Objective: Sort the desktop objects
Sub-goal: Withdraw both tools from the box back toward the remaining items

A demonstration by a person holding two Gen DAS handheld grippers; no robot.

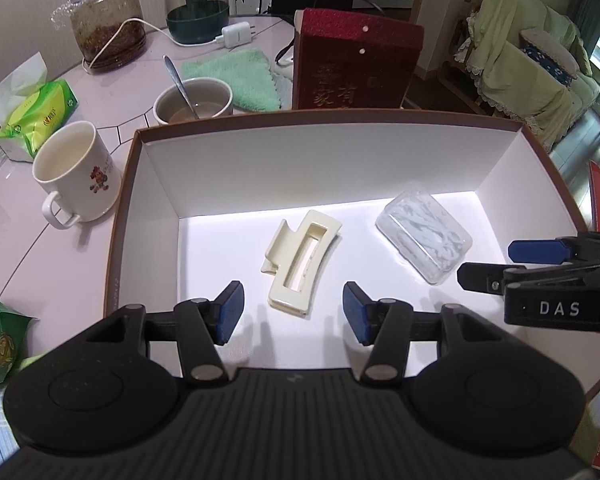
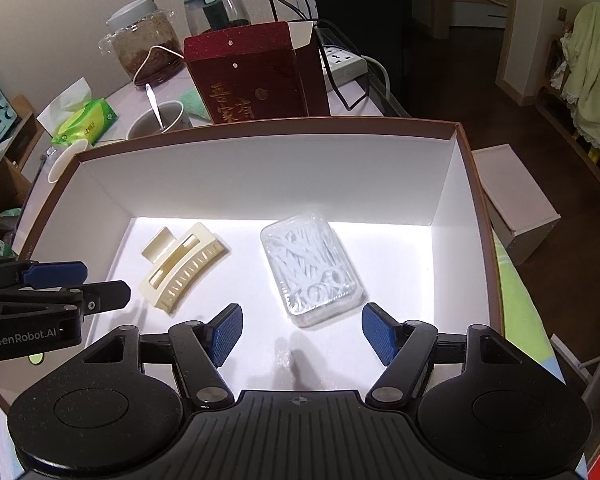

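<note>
A brown-rimmed cardboard box [image 1: 120,208] [image 2: 480,208] with a white inside holds two things. A cream hair claw clip [image 1: 300,258] [image 2: 182,266] lies on its floor at the left. A clear plastic case of white floss picks [image 1: 424,236] [image 2: 312,270] lies to the right. My left gripper [image 1: 294,314] hovers open over the box, just short of the clip, nothing between its blue pads. My right gripper [image 2: 302,332] is open too, just short of the case. Each gripper shows in the other's view, the right gripper [image 1: 496,264] at the edge and the left gripper [image 2: 92,284] likewise.
On the pale table left of the box stand a white mug [image 1: 76,172], a bowl with a spoon [image 1: 192,100], a green tissue pack [image 1: 36,120] and two jars [image 1: 108,28]. A dark red box [image 1: 352,64] stands behind. A power strip [image 2: 344,60] and cables lie at the back.
</note>
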